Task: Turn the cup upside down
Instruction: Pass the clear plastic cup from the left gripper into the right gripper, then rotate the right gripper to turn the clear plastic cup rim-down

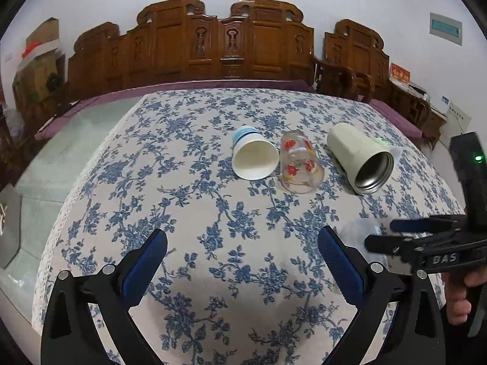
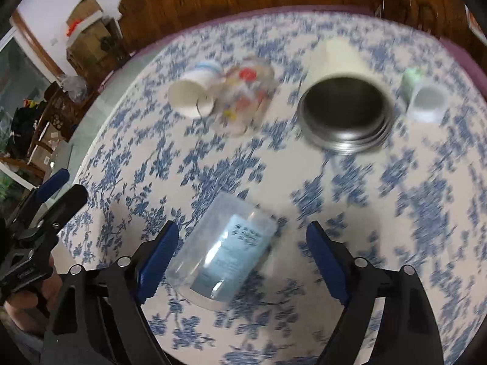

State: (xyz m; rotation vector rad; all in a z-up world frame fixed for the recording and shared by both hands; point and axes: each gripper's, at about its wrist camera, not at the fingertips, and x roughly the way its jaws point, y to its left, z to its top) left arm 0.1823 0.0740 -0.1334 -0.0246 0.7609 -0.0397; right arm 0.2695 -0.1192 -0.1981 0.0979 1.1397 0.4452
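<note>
Several cups lie on their sides on the floral tablecloth (image 1: 213,213): a white paper cup (image 1: 254,158), a clear glass with red flowers (image 1: 299,164) and a cream steel tumbler (image 1: 360,159). A clear plastic cup with a pale blue label (image 2: 225,249) lies between the fingers of my open right gripper (image 2: 243,258); it shows faintly in the left wrist view (image 1: 360,231). My left gripper (image 1: 243,270) is open and empty over the near cloth. The right gripper also shows in the left wrist view (image 1: 392,237).
A small pale green and white cup (image 2: 423,97) lies right of the tumbler (image 2: 344,106). Carved wooden chairs (image 1: 228,45) stand behind the table. The table's left edge (image 1: 76,182) drops to a green floor.
</note>
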